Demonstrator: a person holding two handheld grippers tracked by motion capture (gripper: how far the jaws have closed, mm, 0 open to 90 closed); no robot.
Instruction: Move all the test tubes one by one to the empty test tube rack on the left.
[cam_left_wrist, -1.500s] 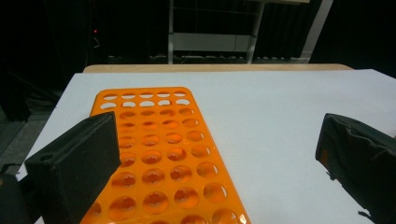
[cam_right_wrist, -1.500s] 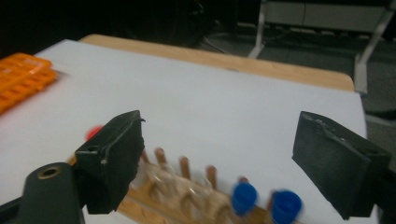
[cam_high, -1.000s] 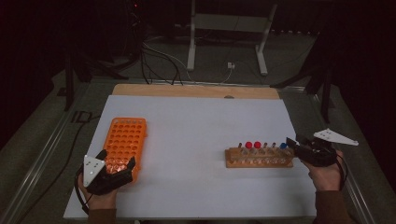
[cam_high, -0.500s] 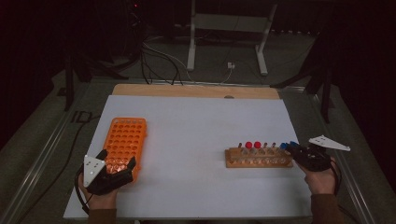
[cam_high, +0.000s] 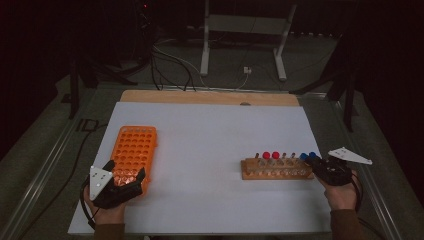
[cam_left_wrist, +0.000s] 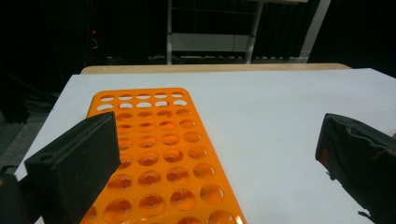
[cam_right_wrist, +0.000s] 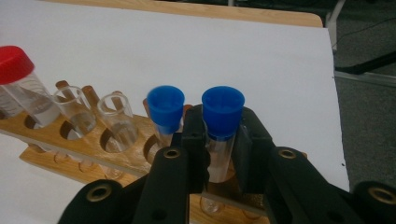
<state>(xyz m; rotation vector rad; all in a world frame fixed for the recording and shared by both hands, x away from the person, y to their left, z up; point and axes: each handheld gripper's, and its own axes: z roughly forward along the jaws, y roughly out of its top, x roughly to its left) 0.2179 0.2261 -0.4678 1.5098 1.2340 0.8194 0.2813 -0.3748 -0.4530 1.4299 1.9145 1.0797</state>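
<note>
The right hand-held gripper (cam_right_wrist: 219, 154) has just been closing and now clamps the glass of the end blue-capped tube (cam_right_wrist: 222, 122), just under its cap. That tube stands upright in the last hole of the wooden rack (cam_high: 275, 172) at the right of the desk (cam_high: 210, 135), so its long axis runs straight up and any pull must follow it. The left hand-held gripper (cam_high: 120, 187) stands wide open over the near end of the orange rack (cam_high: 134, 152), gripping nothing. The right gripper view shows the pads (cam_right_wrist: 194, 140) on the glass and the neighbouring blue cap (cam_right_wrist: 165, 109) just beside them; the high view shows how far apart the racks lie.
</note>
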